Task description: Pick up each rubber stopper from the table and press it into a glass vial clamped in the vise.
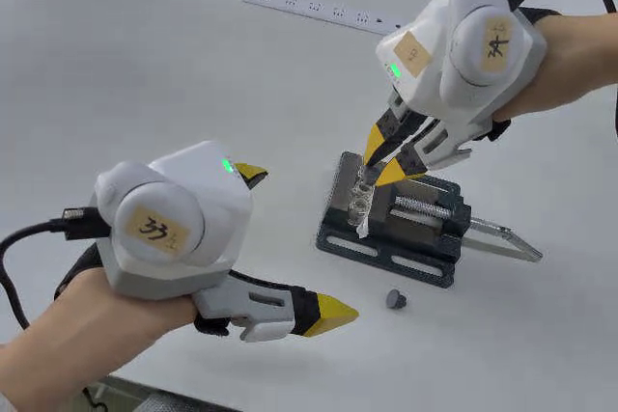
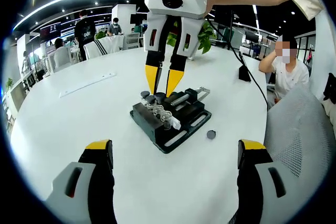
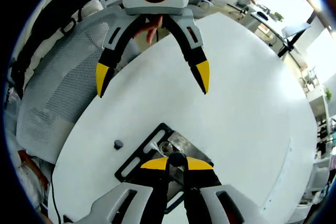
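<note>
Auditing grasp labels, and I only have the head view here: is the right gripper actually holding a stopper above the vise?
Observer: Yes. The right gripper view shows a dark rubber stopper pinched between the right gripper's yellow tips.
Operator: Any vial already stoppered?
Observer: The left gripper view shows a dark stopper on the far-end vial; the nearer vials look open.
Operator: Anyone near the bench?
Observer: The left gripper view shows a person seated beside the table.
</note>
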The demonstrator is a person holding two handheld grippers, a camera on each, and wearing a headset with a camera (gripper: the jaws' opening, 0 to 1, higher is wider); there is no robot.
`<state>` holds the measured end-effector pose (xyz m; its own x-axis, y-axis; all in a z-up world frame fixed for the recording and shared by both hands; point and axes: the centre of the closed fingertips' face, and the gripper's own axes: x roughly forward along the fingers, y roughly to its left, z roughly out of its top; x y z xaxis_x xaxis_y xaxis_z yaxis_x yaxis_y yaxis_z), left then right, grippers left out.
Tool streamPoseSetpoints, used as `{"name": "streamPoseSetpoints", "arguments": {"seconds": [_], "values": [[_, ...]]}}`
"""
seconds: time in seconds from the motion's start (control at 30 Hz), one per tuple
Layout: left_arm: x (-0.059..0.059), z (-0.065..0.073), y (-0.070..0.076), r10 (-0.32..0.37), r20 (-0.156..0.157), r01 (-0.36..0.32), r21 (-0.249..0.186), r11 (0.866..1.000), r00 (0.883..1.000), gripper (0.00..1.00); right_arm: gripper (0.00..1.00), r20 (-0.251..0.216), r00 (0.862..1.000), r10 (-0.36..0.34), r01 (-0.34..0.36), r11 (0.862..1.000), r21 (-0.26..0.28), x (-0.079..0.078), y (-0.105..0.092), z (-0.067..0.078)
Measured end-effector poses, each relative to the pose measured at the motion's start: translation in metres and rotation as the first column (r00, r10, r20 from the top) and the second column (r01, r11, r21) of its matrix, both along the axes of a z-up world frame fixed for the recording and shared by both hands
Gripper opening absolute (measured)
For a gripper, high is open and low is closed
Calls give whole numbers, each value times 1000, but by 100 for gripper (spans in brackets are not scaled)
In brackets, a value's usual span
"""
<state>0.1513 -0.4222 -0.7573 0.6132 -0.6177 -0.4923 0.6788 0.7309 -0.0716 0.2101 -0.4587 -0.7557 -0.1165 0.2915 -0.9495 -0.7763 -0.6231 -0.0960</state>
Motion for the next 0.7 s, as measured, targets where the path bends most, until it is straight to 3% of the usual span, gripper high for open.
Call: {"name": "streamPoseSetpoints", "arguments": {"seconds": [0.37,0.7], "values": [[-5,-6,1,6,-20,-6,-8,1000,1000,97,5,16,999,38,-38,999,-28,3,0,-9],[-6,-8,0,6,-28,-7,-15,1000,1000,95,5,17,999,33,-32,999,-42,6,-1,-13]]}}
